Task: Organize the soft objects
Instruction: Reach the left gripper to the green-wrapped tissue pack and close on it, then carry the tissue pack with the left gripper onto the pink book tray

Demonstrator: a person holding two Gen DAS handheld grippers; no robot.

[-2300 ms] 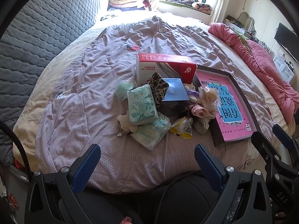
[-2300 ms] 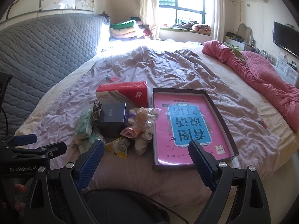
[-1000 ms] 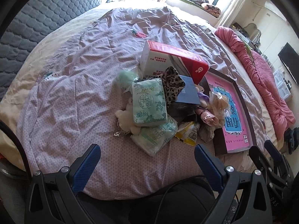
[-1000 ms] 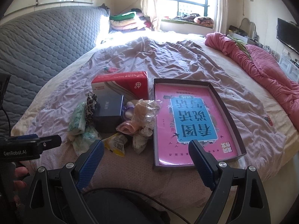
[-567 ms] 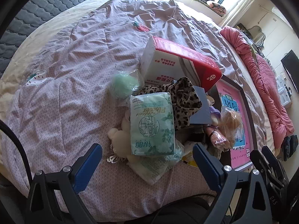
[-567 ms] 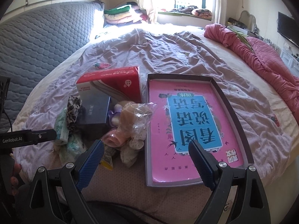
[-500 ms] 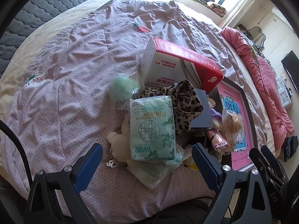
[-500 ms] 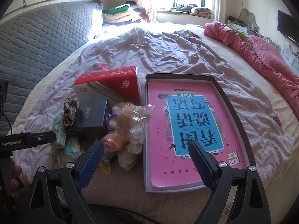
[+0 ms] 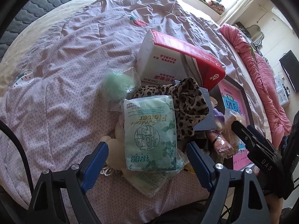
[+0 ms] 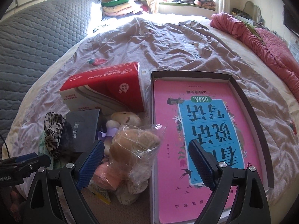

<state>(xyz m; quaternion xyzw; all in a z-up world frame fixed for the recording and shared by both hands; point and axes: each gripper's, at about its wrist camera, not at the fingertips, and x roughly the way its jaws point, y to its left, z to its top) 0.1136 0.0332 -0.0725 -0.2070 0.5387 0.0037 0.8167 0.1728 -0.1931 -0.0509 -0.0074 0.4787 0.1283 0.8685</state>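
A cream plush toy (image 9: 114, 145) lies mostly hidden under the green tissue pack (image 9: 150, 132); its shape is unclear.

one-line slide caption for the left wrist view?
Open left gripper poised over a green tissue pack atop a pile of soft items on the bed.

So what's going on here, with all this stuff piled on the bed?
A person holds a gripper in each hand over a heap of things on the bed. The left gripper is open around a green tissue pack on top of the heap, not gripping it. The right gripper is open too, above a bagged plush toy beside a shallow box that holds a pink book. Nothing is lifted.
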